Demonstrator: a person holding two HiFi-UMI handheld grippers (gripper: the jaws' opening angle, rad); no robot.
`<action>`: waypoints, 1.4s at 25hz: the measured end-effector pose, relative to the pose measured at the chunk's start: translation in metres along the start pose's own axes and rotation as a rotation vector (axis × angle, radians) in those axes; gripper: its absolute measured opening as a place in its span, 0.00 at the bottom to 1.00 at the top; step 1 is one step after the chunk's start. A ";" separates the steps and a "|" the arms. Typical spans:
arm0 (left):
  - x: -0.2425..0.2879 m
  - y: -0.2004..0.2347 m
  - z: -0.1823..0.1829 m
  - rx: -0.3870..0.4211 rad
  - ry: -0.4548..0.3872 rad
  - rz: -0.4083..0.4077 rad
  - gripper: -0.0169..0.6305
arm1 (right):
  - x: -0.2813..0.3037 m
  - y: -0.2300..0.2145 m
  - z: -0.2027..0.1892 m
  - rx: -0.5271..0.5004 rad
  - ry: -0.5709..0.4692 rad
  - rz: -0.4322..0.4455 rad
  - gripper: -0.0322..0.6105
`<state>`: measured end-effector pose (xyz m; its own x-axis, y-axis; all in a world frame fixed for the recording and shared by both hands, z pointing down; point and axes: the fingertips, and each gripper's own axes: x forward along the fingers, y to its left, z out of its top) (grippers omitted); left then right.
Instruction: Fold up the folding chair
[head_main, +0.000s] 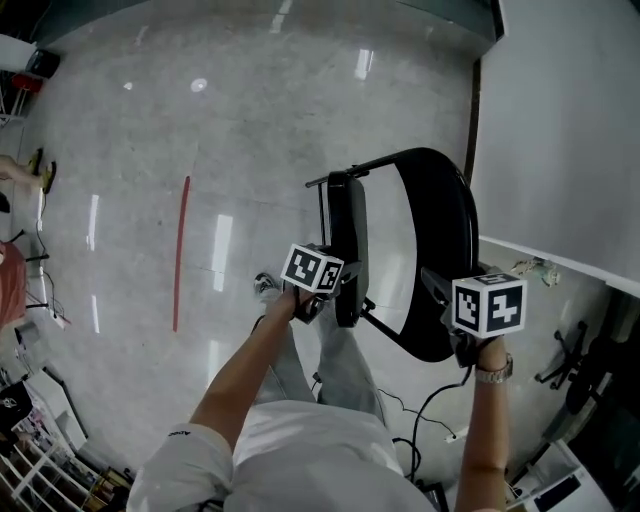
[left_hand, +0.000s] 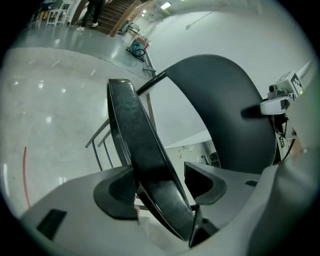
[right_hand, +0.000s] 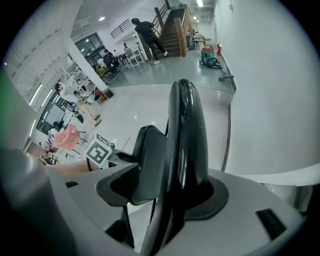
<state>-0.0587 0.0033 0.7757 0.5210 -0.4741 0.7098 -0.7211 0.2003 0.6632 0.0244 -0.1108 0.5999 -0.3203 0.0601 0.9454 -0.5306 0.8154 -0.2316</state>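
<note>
The chair (head_main: 400, 260) stands on the grey floor (head_main: 200, 150) just in front of the person, close beside a white wall (head_main: 560, 120). It is black, on a thin metal frame (left_hand: 102, 145).

Its seat (head_main: 348, 235) is tipped up steeply on edge, near the backrest (head_main: 445, 250) but with a gap between them. Floor shows through that gap.

The left gripper (head_main: 338, 292) is on the seat's near edge. In the left gripper view, the seat (left_hand: 135, 135) runs slantwise between the jaws of the left gripper (left_hand: 160, 185). It lies against the left pad and, lower down, against the root of the right finger, so the jaws grasp it at a wide spread. The backrest (left_hand: 225, 115) curves behind, with the right gripper's marker cube (left_hand: 285, 90) at its far edge.

The right gripper (head_main: 450, 300) is at the backrest's near rim and points steeply down. In the right gripper view, that rim (right_hand: 185, 140) rises straight up between the jaws of the right gripper (right_hand: 170, 187). Both pads are pressed to it, clenched on the backrest. The left gripper's cube (right_hand: 97, 150) shows off to the left.

A red line (head_main: 181, 250) marks the floor well to the left of the chair. Cables (head_main: 430, 410) trail on the floor by the person's legs.
</note>
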 end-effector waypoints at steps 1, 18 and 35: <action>0.006 -0.012 0.003 0.016 0.006 -0.007 0.49 | -0.004 0.001 -0.001 0.001 -0.002 0.003 0.49; 0.082 -0.080 0.036 0.098 0.079 0.036 0.49 | -0.012 0.005 0.004 0.022 -0.008 0.055 0.49; 0.023 -0.087 0.055 0.303 0.048 0.080 0.49 | -0.010 0.002 0.002 0.017 0.003 0.047 0.49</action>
<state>-0.0090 -0.0724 0.7217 0.4730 -0.4245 0.7721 -0.8602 -0.0328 0.5089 0.0252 -0.1112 0.5894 -0.3428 0.0999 0.9341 -0.5281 0.8018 -0.2796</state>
